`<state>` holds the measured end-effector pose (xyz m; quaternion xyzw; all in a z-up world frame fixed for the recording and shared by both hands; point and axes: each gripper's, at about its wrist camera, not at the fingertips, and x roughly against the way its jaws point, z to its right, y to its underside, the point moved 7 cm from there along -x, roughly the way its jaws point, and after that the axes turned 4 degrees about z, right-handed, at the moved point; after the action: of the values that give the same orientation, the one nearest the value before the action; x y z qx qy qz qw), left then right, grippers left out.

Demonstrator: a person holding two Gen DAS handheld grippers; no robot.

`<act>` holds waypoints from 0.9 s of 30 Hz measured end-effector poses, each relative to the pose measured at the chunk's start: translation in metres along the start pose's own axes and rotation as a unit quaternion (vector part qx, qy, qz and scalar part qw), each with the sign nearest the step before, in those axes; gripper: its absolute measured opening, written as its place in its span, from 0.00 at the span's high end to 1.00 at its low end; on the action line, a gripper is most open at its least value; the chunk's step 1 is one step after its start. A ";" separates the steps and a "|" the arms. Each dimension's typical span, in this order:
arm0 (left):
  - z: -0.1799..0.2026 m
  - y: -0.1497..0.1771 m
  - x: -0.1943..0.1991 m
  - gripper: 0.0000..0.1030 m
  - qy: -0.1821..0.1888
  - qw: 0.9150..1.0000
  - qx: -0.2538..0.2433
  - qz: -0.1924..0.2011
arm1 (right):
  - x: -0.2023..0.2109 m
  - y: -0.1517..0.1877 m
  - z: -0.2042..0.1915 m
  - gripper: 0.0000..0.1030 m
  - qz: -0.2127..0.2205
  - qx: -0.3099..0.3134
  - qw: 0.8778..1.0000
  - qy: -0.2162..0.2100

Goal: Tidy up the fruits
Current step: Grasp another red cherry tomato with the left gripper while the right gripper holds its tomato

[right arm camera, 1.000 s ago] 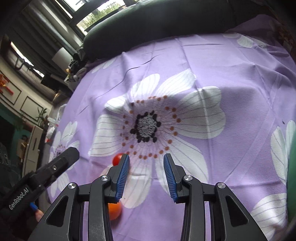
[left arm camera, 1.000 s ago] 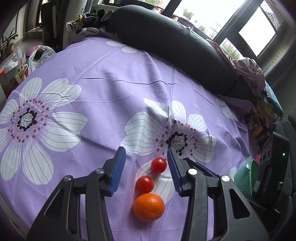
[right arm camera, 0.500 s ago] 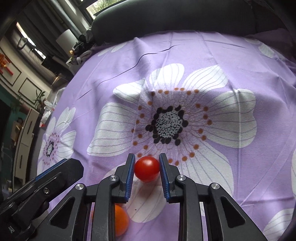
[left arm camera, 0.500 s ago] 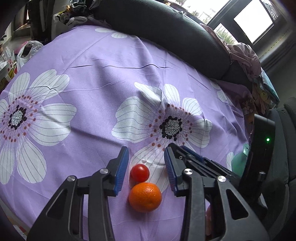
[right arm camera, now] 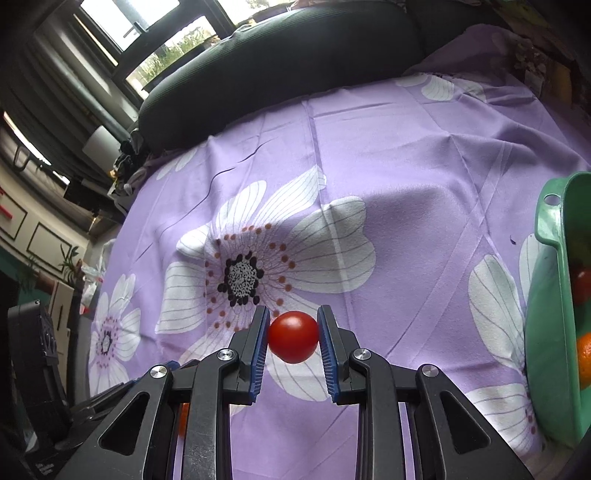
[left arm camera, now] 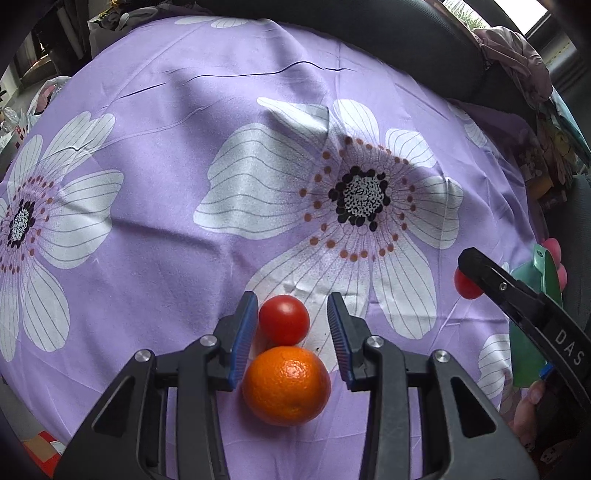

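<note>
Left claw (left arm camera: 291,334) points down at the purple flowered cloth (left arm camera: 177,155) with its blue pads spread and gripping nothing. Between them sit a small red tomato (left arm camera: 283,319) and, nearer the camera, an orange (left arm camera: 286,385); the two fruits touch each other. The tomato lies just against the left pad (left arm camera: 243,332), while the right pad stands clear of both fruits. At the right edge of this view the other claw's black arm (left arm camera: 517,302) reaches in, with a second red tomato (left arm camera: 466,287) showing behind its tip and a green basin (left arm camera: 532,354) beyond it. A fingertip (left arm camera: 533,397) shows low at the right.

From the right wrist, the right claw (right arm camera: 293,338) is clenched on that tomato (right arm camera: 293,336), both blue pads pressing its sides, and the fruit hangs clear above the cloth (right arm camera: 388,155). The green basin (right arm camera: 546,332) stands at the right edge, well to the side of the claw, holding another tomato (right arm camera: 583,284) and an orange fruit (right arm camera: 585,362). A dark cushion (right arm camera: 280,74) runs along the far edge of the cloth below the windows (right arm camera: 129,22)
</note>
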<state>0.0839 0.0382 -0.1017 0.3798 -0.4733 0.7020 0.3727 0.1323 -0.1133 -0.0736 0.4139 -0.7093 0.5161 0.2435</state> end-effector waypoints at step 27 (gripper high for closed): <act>0.019 -0.021 0.018 0.80 0.026 0.996 0.004 0.083 | 0.027 -0.006 0.012 0.74 0.032 -0.008 0.999 0.003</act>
<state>0.0982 0.0288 -0.0726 0.3225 -0.4902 0.7422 0.3239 0.1234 -0.1344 -0.0536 0.3870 -0.7257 0.5191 0.2325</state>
